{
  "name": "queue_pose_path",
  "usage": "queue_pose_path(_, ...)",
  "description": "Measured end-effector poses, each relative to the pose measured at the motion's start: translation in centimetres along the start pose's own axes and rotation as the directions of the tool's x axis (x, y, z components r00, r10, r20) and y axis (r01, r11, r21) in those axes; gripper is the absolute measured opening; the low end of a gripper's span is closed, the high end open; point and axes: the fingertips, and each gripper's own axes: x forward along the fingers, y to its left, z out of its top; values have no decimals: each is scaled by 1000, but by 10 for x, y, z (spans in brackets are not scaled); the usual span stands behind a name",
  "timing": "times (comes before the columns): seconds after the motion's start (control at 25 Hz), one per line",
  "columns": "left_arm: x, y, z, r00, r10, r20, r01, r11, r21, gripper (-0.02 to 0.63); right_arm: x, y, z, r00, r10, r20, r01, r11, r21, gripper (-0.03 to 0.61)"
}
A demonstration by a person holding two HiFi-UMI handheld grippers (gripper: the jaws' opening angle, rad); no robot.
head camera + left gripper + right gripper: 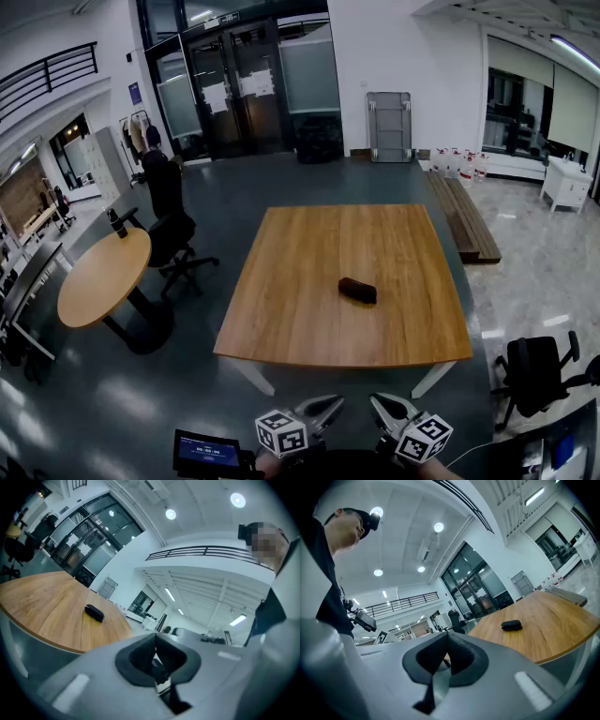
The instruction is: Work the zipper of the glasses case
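A small dark glasses case [357, 290] lies alone on the square wooden table [309, 309], right of its middle. It also shows as a dark lump in the left gripper view [94, 612] and in the right gripper view [511, 625]. Both grippers are held low, close to my body, well short of the table's near edge. My left gripper [330, 405] and right gripper [382, 404] are shut with nothing between the jaws. In their own views the jaws meet, left gripper [157, 660], right gripper [446, 656].
A round wooden table [103, 277] and a black office chair [178, 246] stand to the left, with a person in dark clothes [161, 183] beyond. Another black chair [536, 370] is at the right. A wooden bench [464, 217] lies past the table's right side.
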Motion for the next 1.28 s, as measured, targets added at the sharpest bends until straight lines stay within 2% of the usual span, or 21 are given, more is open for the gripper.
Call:
queue_pose_path(0.4,8,-2,-4,1000,-9,-11,9,1000,-4,2,-6,-5,2,1000,-11,5,11,1000,-11,5)
queue_pose_path(0.6,8,-9,-14,1000,-20,-17,20,1000,6,2,-20,1,1,999,12,33,-12,1000,-17,5)
queue_pose_path(0.8,30,-16,10,999,-40,20,39,998,52,2,-21,-11,33,997,23,74,-19,999,-48,6)
queue_pose_path(1.0,48,-23,6,1000,9,28,-8,1000,-5,2,-42,-30,43,998,13,53,-13,1000,-4,6)
queue_pose_path(1.28,68,-18,15,995,83,51,-84,996,14,2,-53,-67,60,999,20,47,-20,1000,8,18)
